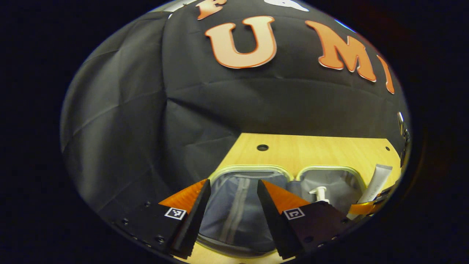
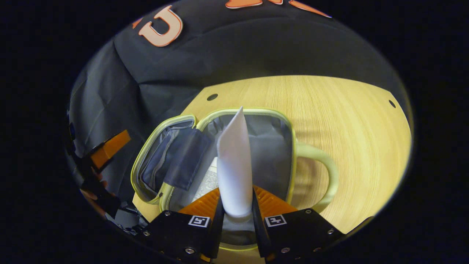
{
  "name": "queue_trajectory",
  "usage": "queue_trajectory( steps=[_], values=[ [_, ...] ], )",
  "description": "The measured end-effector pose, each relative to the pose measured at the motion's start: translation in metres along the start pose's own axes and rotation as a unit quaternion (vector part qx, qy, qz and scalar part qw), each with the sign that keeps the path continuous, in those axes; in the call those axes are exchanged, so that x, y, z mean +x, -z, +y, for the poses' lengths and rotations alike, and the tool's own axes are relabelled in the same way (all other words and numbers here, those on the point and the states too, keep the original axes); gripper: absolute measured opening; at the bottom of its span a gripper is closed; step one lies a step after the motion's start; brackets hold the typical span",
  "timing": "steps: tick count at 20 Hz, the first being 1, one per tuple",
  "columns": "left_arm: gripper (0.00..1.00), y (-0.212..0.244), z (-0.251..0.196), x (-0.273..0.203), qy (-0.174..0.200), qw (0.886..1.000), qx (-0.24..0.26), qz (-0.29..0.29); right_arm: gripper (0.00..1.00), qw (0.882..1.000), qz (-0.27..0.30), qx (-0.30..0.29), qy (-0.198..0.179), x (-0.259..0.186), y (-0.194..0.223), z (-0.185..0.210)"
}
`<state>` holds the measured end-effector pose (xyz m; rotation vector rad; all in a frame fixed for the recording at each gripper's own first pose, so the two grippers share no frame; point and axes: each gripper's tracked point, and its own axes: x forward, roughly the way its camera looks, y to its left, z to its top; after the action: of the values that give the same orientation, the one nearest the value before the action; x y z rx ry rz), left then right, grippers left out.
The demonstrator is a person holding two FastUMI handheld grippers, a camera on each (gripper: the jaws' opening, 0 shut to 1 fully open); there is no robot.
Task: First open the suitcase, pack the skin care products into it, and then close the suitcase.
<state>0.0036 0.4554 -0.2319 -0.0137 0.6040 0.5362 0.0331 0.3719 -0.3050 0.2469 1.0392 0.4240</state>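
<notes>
Suitcase (image 2: 220, 146) lies open on the wooden surface (image 2: 348, 121), both halves flat with grey lining up and a pale green rim and handle; in the right gripper view the handle curves off toward 3 o'clock of the near half, and the lid half with its dark pocket sits toward 9 o'clock; right claw (image 2: 236, 216) is closed on a white tube (image 2: 234, 168), both fingers pressing its lower end, the tube pointing up toward 12 o'clock over the near half; a white bottle (image 2: 209, 179) lies inside that half just beside the tube, toward 8 o'clock of it; in the left gripper view the left claw (image 1: 234, 216) hangs open with nothing between its fingers, over the zipped half of the suitcase (image 1: 238, 209); the bottle's pump top (image 1: 319, 193) shows in the other half toward 3 o'clock, with the tube (image 1: 377, 181) beyond it, held at the far edge
</notes>
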Motion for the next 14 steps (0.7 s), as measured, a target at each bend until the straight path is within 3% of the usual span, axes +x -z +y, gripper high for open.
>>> queue_trajectory(
  steps=[7,14],
  values=[
    [0.81,0.016,0.086,0.008,-0.072,0.997,-0.037,0.017,0.41,0.996,0.057,0.059,0.025,0.026,0.013,-0.004],
    [0.81,0.061,0.116,0.034,-0.104,0.989,-0.074,0.074,0.41,0.987,0.09,0.109,0.08,0.034,0.016,-0.017]
  ],
)
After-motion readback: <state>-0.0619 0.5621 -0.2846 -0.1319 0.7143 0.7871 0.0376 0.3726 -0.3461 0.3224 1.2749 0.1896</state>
